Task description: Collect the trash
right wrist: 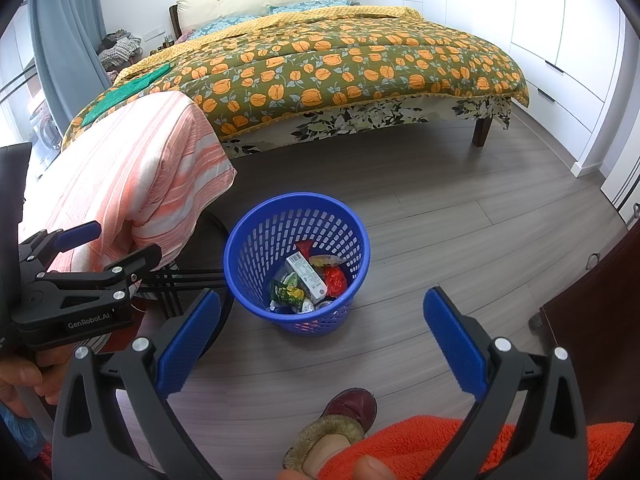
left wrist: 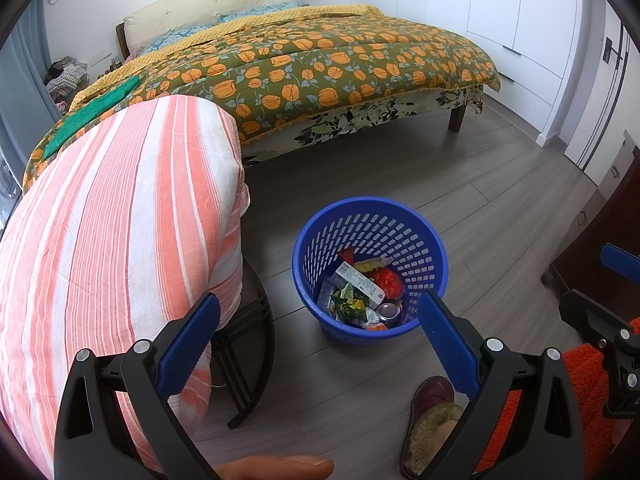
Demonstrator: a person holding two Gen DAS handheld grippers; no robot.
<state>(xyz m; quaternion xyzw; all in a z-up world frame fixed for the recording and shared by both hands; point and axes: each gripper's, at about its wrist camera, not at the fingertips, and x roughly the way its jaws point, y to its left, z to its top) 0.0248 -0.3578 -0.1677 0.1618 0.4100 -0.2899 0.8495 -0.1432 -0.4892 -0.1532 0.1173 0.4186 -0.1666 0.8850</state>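
A blue perforated basket (left wrist: 434,256) stands on the wood floor and shows in the right wrist view too (right wrist: 256,216). It holds trash: a white carton (left wrist: 360,282), a red wrapper (left wrist: 390,282), green wrappers (left wrist: 348,306) and a can (left wrist: 389,311). My left gripper (left wrist: 320,340) is open and empty, above and just short of the basket. My right gripper (right wrist: 322,338) is open and empty, a little nearer than the basket. The left gripper also shows at the left of the right wrist view (right wrist: 80,256).
A table draped in a pink striped cloth (left wrist: 120,216) stands left of the basket. A bed with an orange-flowered quilt (left wrist: 320,72) lies behind. A slippered foot (right wrist: 340,424) and an orange fleece leg (right wrist: 420,444) are below the grippers. Dark furniture (right wrist: 592,312) is at right.
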